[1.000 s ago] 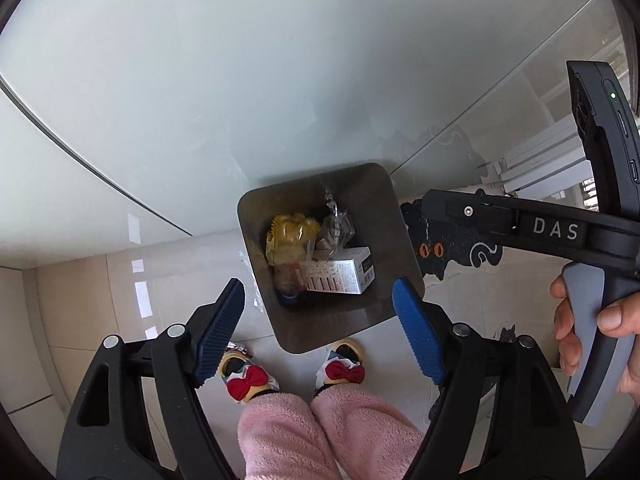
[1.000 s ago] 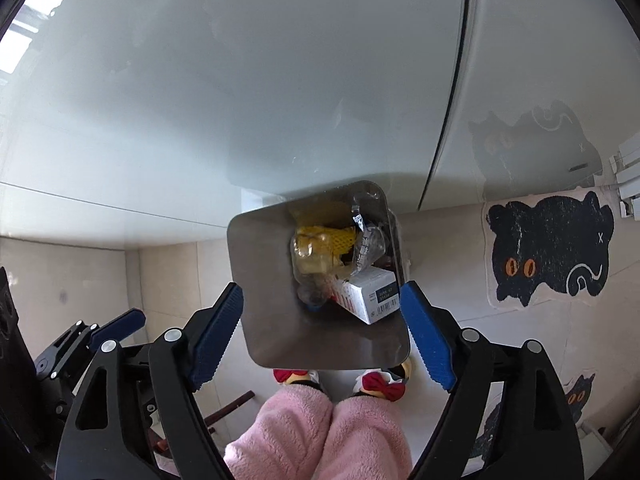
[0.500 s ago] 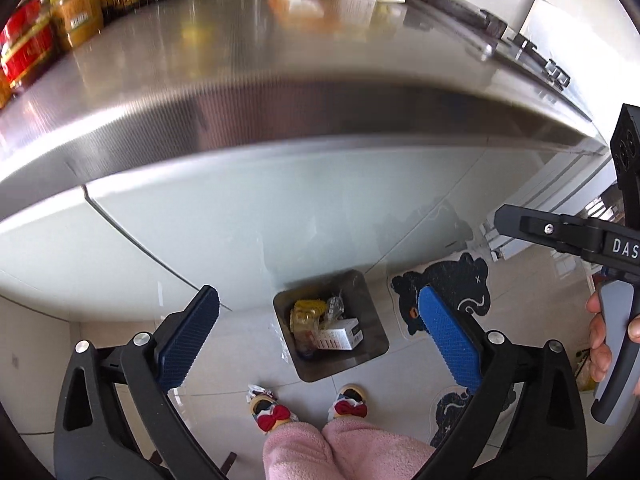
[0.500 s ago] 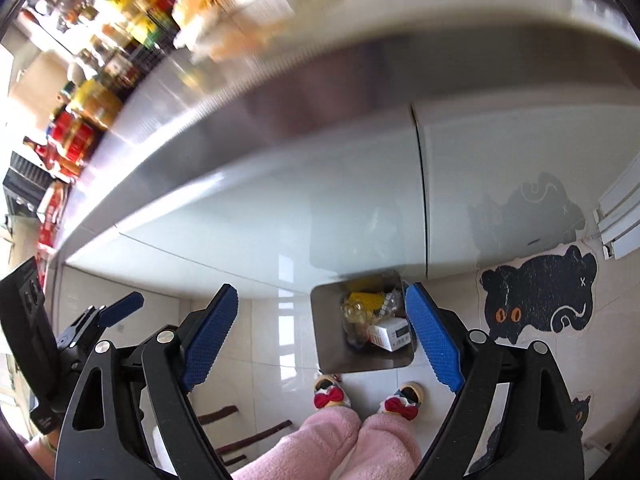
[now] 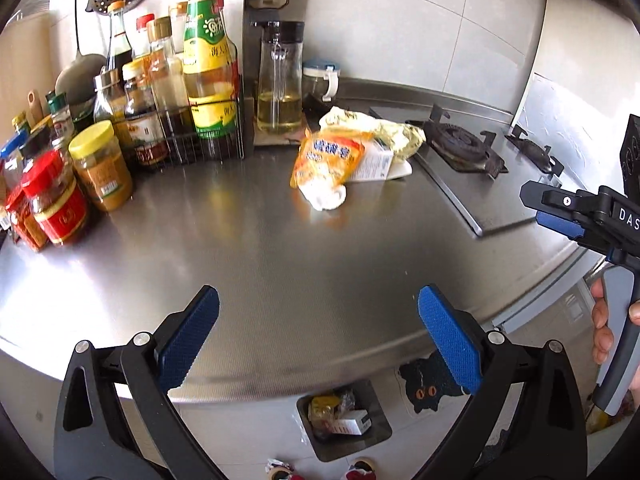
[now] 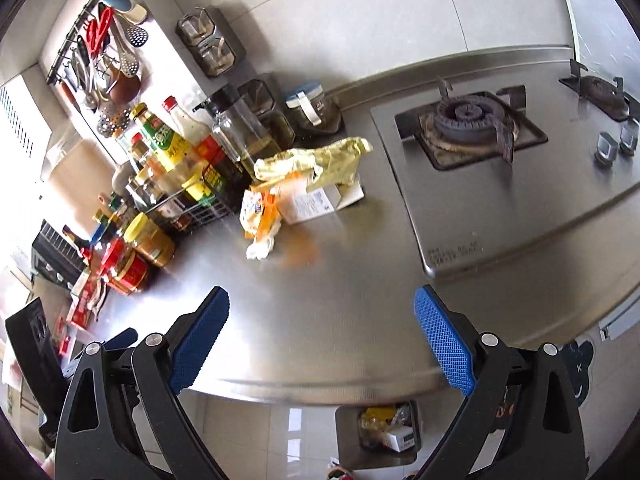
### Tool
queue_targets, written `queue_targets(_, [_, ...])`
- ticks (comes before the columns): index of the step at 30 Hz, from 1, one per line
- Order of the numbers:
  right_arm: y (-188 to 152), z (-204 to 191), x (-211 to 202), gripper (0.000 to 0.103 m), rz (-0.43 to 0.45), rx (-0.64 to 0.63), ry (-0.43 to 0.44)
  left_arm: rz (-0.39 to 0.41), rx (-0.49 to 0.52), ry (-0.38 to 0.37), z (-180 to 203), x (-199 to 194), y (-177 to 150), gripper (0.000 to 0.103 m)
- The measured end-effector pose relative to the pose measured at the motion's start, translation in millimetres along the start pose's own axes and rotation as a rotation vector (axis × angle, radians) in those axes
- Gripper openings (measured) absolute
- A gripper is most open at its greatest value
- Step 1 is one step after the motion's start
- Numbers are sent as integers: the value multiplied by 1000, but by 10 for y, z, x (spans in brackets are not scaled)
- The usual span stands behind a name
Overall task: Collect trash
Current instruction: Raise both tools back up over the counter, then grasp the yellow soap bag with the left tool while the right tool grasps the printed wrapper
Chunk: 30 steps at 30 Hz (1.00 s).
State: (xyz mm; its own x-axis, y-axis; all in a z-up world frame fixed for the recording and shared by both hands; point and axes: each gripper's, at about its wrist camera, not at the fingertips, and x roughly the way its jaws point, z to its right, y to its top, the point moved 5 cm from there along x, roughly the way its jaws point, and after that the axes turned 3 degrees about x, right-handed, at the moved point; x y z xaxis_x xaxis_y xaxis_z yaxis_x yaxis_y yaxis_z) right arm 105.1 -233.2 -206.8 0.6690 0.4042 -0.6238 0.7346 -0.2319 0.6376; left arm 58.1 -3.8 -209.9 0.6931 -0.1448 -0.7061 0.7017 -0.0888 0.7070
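Left wrist view
Left tongs [image 5: 318, 336]: hanging spread wide and empty over the near edge of the brushed-steel desk [image 5: 248, 264].
Trash pile: lying straight ahead and well apart, toward the back of the desk, just left of the gas burner [image 5: 460, 148].
Pieces: a glossy orange snack bag [image 5: 328, 158] is slanting down to the left, a crumpled white tissue [image 5: 324, 196] is touching its lower end, a white carton [image 5: 374, 164] is lying flat behind it, and a crinkled yellow wrapper [image 5: 376, 128] is draping over the carton.
Bin [image 5: 380, 436]: a square dark bin is sitting on the floor below the desk edge, already holding rubbish.
Right tongs [image 5: 560, 220]: entering at the right edge; I cannot tell their spread from this side.

Right wrist view
Right tongs [image 6: 322, 344]: standing wide apart, gripping nothing.
Trash pile: lying ahead and a little left; the snack bag [image 6: 260, 210] is running near-to-far, with the tissue [image 6: 260, 248] nearest.
Carton [image 6: 316, 200]: a stiff box under the soft yellow wrapper [image 6: 316, 160].
Nearer arm: neither is clearly closer; the pile is sitting more centred for the left.
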Motion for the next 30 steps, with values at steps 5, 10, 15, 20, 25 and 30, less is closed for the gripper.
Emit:
queue_targets(5, [479,-84,305,94,-3,-11,-24,20,-4,-5,-113,276,382,95])
queue_targets(10, [801,-86,793,94,-56,-36,-72,23,-23,-29,-185,629,644,95])
queue_targets(15, [949,26,1241,94,-91,-29,-108,16,-41,-36,-198,986,829,95])
queue_targets(20, [1045,4,1479,94,-97,-31,-104,-4,-4,-45,-78,1261,929,95])
queue_targets(25, [1067,-16,1688,94,-127,-41,-109,-29,3,-52,-27,1475,977,95])
queue_targets(30, [998,-32,1822,85,-166,-47,-73,-53,0,-103,11,1621,975,72])
